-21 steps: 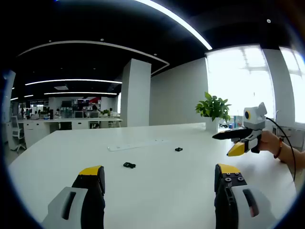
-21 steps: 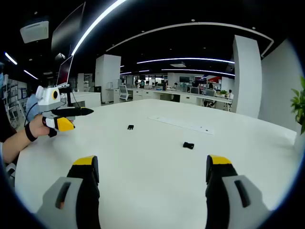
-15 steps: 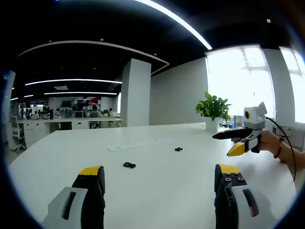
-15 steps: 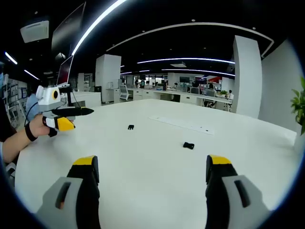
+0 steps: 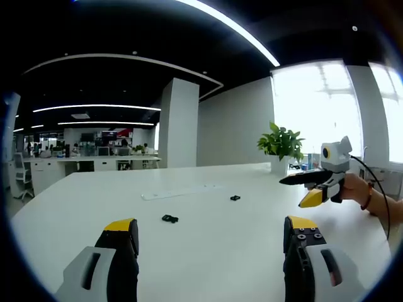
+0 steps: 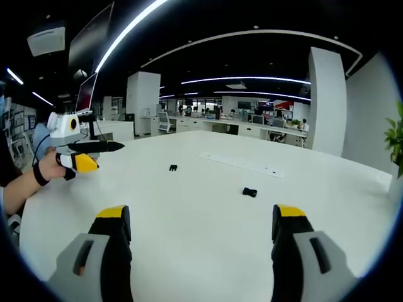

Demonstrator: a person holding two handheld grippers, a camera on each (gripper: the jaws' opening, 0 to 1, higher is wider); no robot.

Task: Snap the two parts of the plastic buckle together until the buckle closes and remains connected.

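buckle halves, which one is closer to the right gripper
The buckle half lying just ahead of the right gripper. The other buckle half sits farther out, toward the left gripper.

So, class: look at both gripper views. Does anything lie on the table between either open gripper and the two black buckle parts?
Nothing visible does. Bare white table lies between the left gripper and the nearer buckle part, and between the right gripper and the other part.

The two buckle parts (image 5: 169,219) (image 5: 235,197) lay too small on the tabletop (image 5: 214,239) to tell which was which or how each was turned, and a potted plant (image 6: 395,141) was cut off by the right gripper view's edge.
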